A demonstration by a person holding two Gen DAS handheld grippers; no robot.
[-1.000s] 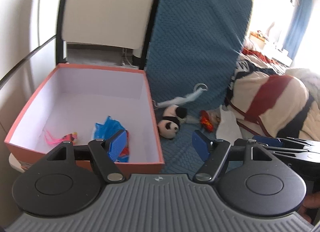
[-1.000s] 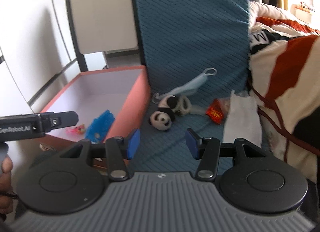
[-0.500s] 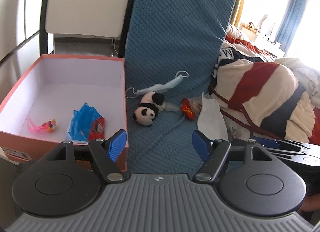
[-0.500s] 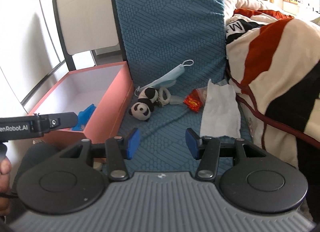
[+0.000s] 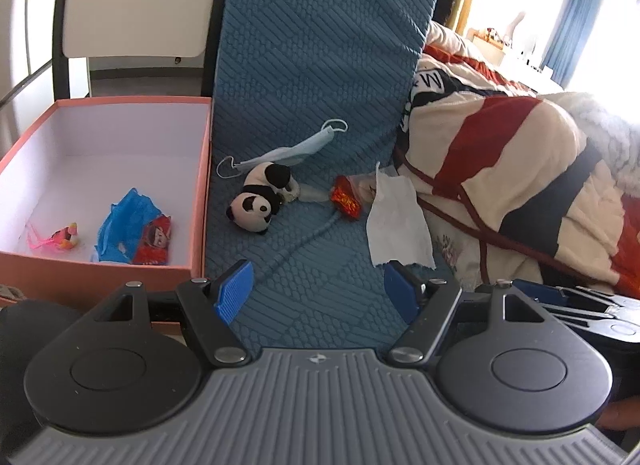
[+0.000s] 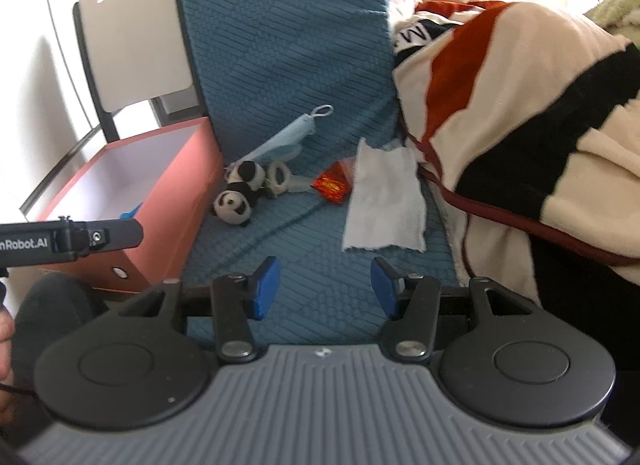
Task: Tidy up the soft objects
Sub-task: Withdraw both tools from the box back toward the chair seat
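Both claws hang released and empty. The panda plush [image 5: 259,201] lies ahead and left of the left claw [image 5: 318,291], beside the pink box [image 5: 200,201], apparently nearer it than the right claw [image 6: 325,285]; long axis points away.

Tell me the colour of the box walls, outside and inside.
The box is salmon pink outside and white inside, clearest in the left wrist view.
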